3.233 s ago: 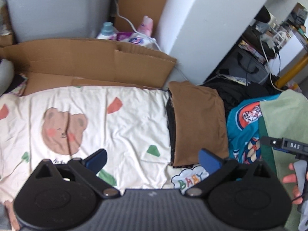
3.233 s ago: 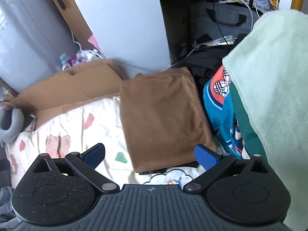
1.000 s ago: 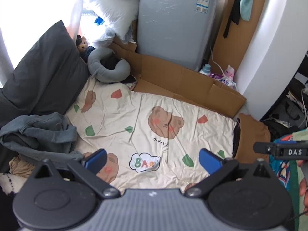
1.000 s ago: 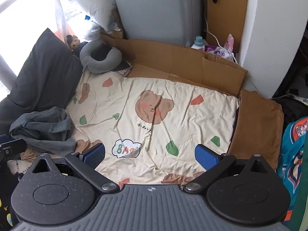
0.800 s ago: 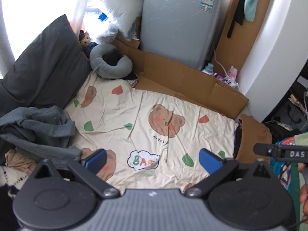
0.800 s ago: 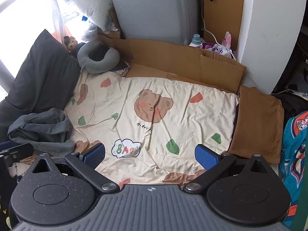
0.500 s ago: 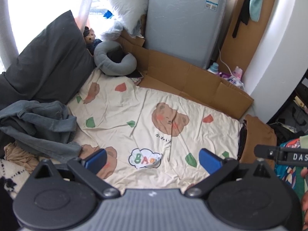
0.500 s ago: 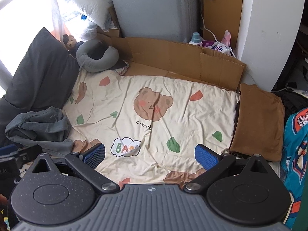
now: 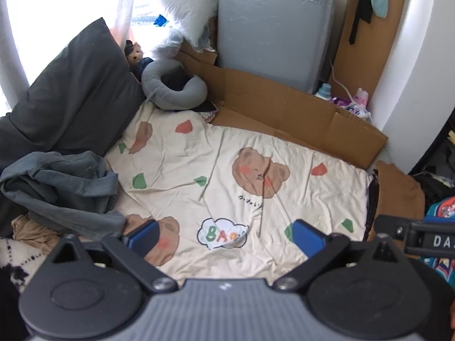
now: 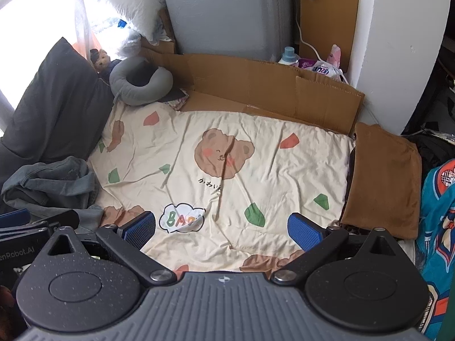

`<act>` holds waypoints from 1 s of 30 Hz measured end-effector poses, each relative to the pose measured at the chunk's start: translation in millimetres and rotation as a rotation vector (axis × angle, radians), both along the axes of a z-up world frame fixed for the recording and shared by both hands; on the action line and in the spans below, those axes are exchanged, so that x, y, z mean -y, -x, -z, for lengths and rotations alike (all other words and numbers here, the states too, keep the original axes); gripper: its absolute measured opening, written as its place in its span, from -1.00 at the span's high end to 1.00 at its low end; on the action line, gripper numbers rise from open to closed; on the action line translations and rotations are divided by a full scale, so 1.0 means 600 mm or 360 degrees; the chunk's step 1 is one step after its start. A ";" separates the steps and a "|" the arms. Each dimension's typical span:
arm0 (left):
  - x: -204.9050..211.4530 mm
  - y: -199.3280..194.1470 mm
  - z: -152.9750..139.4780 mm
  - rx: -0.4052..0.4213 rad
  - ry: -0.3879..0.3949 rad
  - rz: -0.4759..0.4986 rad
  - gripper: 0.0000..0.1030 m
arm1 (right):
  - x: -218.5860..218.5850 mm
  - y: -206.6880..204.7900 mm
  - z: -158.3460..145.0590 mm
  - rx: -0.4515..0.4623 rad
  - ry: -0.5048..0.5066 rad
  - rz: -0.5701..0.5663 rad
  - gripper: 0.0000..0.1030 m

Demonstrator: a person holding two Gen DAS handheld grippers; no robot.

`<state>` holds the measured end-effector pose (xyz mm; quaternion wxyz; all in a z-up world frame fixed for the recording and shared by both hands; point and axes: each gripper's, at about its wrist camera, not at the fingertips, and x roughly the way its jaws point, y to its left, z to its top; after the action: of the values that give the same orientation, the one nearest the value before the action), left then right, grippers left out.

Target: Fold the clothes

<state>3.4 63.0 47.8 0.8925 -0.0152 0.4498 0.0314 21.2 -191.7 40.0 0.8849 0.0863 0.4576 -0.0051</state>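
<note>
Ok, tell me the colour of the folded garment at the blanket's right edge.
Brown, plain, no print: the garment shows best in the right wrist view.

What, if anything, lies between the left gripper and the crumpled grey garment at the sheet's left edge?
Nothing visible. The left gripper is open and empty over the bear-print sheet; the grey garment lies uncovered just to its left, with only bare sheet between.

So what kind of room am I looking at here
Most likely a cramped bedroom or sleeping corner at home. A bear-print sheet is spread flat like bedding, a dark pillow and a gray neck pillow sit at its head, and a crumpled gray garment lies beside it.
</note>
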 end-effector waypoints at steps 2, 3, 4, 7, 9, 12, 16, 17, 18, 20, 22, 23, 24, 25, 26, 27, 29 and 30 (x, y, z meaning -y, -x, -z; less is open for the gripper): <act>0.004 -0.002 0.002 -0.0014 -0.0018 0.0023 -0.82 | 0.000 -0.001 0.002 -0.0008 0.0008 0.0003 -0.98; 0.006 -0.002 0.003 -0.0020 -0.0023 0.0036 -0.80 | -0.001 -0.003 0.004 -0.0024 0.0012 0.0000 -0.98; 0.006 -0.003 0.003 -0.0027 -0.0018 0.0043 -0.79 | -0.001 -0.005 0.005 -0.0038 0.0014 -0.0007 -0.98; -0.002 -0.004 0.007 -0.0046 0.0034 0.0024 -0.79 | -0.004 -0.010 0.010 -0.0074 0.0023 -0.0021 -0.97; -0.005 -0.004 0.007 -0.0049 0.0054 0.0006 -0.79 | -0.004 -0.010 0.010 -0.0083 0.0031 -0.0022 -0.97; -0.008 -0.002 0.007 -0.0049 0.0072 -0.0003 -0.79 | -0.007 -0.012 0.009 -0.0082 0.0052 -0.0026 -0.97; -0.012 -0.005 0.008 -0.0060 0.0082 -0.0006 -0.78 | -0.008 -0.014 0.008 -0.0081 0.0078 -0.0025 -0.97; -0.013 -0.006 0.008 -0.0062 0.0085 -0.0008 -0.77 | -0.008 -0.014 0.008 -0.0082 0.0080 -0.0022 -0.97; -0.015 -0.007 0.009 -0.0065 0.0088 -0.0010 -0.77 | -0.008 -0.015 0.008 -0.0084 0.0085 -0.0021 -0.97; -0.017 -0.008 0.009 -0.0067 0.0091 -0.0010 -0.77 | -0.008 -0.015 0.008 -0.0085 0.0093 -0.0021 -0.97; -0.017 -0.008 0.010 -0.0066 0.0089 -0.0013 -0.77 | -0.008 -0.016 0.009 -0.0087 0.0095 -0.0024 -0.97; -0.014 -0.008 0.009 -0.0067 0.0088 -0.0015 -0.77 | -0.008 -0.016 0.009 -0.0088 0.0095 -0.0025 -0.97; -0.013 -0.008 0.009 -0.0066 0.0087 -0.0016 -0.77 | -0.007 -0.015 0.009 -0.0089 0.0094 -0.0025 -0.97; -0.012 -0.008 0.009 -0.0066 0.0086 -0.0015 -0.77 | -0.007 -0.016 0.009 -0.0090 0.0094 -0.0026 -0.97; -0.012 -0.008 0.009 -0.0066 0.0085 -0.0016 -0.77 | -0.008 -0.016 0.009 -0.0090 0.0094 -0.0026 -0.97; -0.011 -0.008 0.009 -0.0066 0.0085 -0.0016 -0.77 | -0.007 -0.016 0.009 -0.0090 0.0095 -0.0025 -0.97; -0.008 -0.007 0.009 -0.0066 0.0087 -0.0021 -0.77 | -0.010 -0.016 0.009 -0.0090 0.0096 -0.0024 -0.97; -0.009 -0.007 0.009 -0.0066 0.0089 -0.0020 -0.77 | -0.012 -0.015 0.009 -0.0091 0.0096 -0.0020 -0.97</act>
<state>7.6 68.1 42.4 0.8819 -0.0422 0.4689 0.0248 30.4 -184.5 34.8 0.8737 0.0564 0.4829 -0.0157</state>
